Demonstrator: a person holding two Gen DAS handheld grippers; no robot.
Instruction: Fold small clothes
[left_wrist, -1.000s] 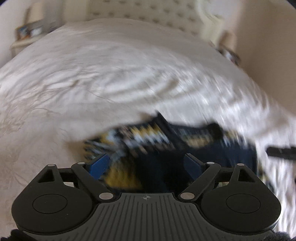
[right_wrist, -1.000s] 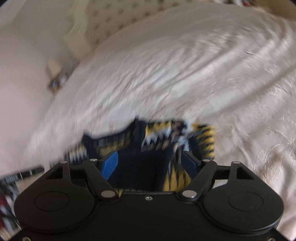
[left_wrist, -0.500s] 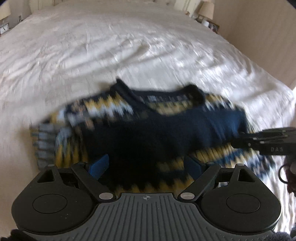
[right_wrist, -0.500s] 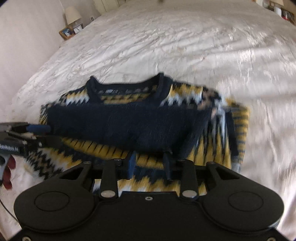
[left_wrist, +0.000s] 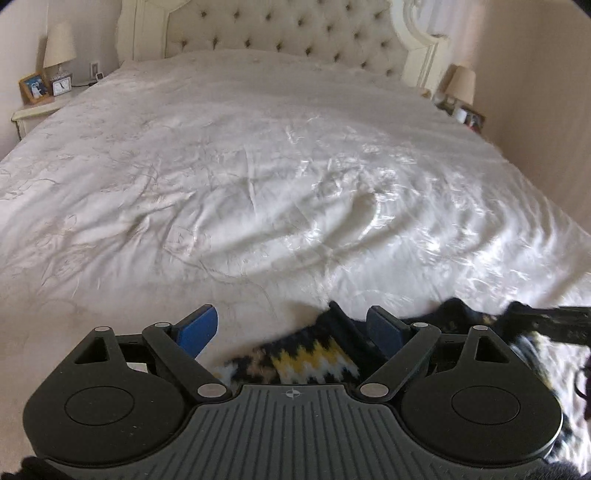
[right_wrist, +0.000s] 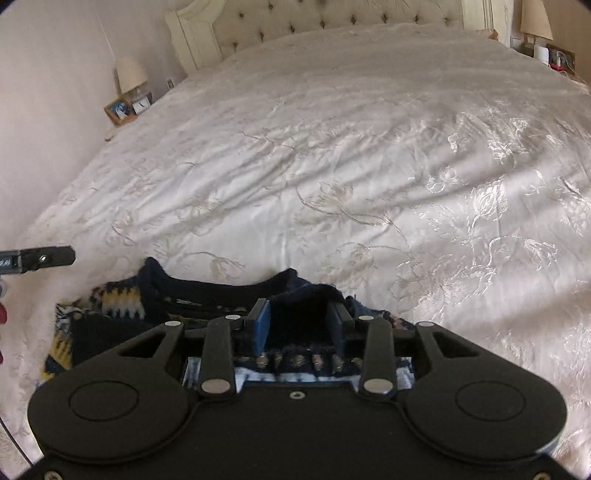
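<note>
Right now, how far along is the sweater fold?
Done: dark cloth lies across the sweater, perhaps a sleeve. In hand: right tongs grip a navy fold near the collar; left tongs hang open over it. Left: finish folding on the bedspread.

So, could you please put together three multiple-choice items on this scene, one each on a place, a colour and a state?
1. Where does the sweater lie?
A. on the white bedspread, at its near edge
B. on a bedside table
C. against the headboard

2. Which colours does the sweater's zigzag pattern show besides navy?
A. red and green
B. yellow and white
C. pink and grey

3. How does the left gripper stand?
A. shut on the sweater
B. jaws wide apart, pads pressing on nothing
C. shut on a lamp

Answers: 1 A, the knit rests on the bedspread just ahead of both grippers. 2 B, yellow and white zigzags show in both views. 3 B, its blue pads stand far apart, clear of the cloth.
</note>
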